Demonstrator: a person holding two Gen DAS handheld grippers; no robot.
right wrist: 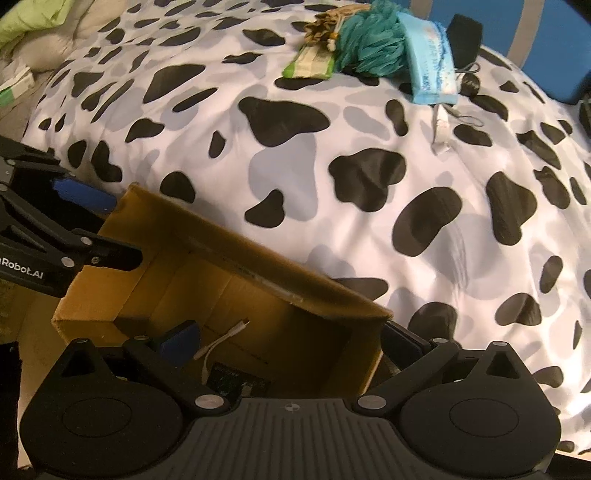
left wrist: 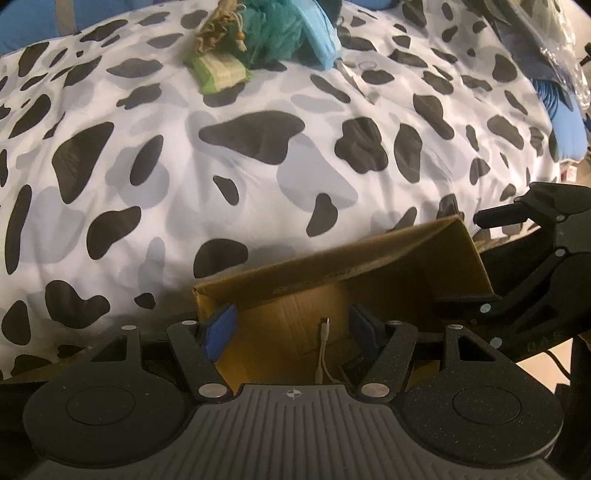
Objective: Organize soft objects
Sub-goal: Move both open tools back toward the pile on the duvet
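An open cardboard box (left wrist: 369,258) (right wrist: 229,266) stands at the near edge of a cow-print bed. Inside it lie a white cable (left wrist: 322,354) (right wrist: 221,343) and a dark flat item (right wrist: 236,382). My left gripper (left wrist: 291,328) is open above the box's left part. My right gripper (right wrist: 291,343) is open, straddling the box's right wall; it shows in the left wrist view (left wrist: 480,258). Far across the bed lie a green packet (left wrist: 219,72) (right wrist: 314,64), a teal mesh puff (left wrist: 273,33) (right wrist: 369,44), a light-blue pouch (left wrist: 319,37) (right wrist: 430,68) and a tan bundle (left wrist: 214,29) (right wrist: 325,26).
The cow-print duvet (left wrist: 184,166) (right wrist: 332,166) covers the bed. A blue headboard or cushion (right wrist: 517,33) is behind the pile. A black object (right wrist: 463,38) and a thin white strap (right wrist: 441,129) lie near the pouch. A green pillow (right wrist: 29,18) sits far left.
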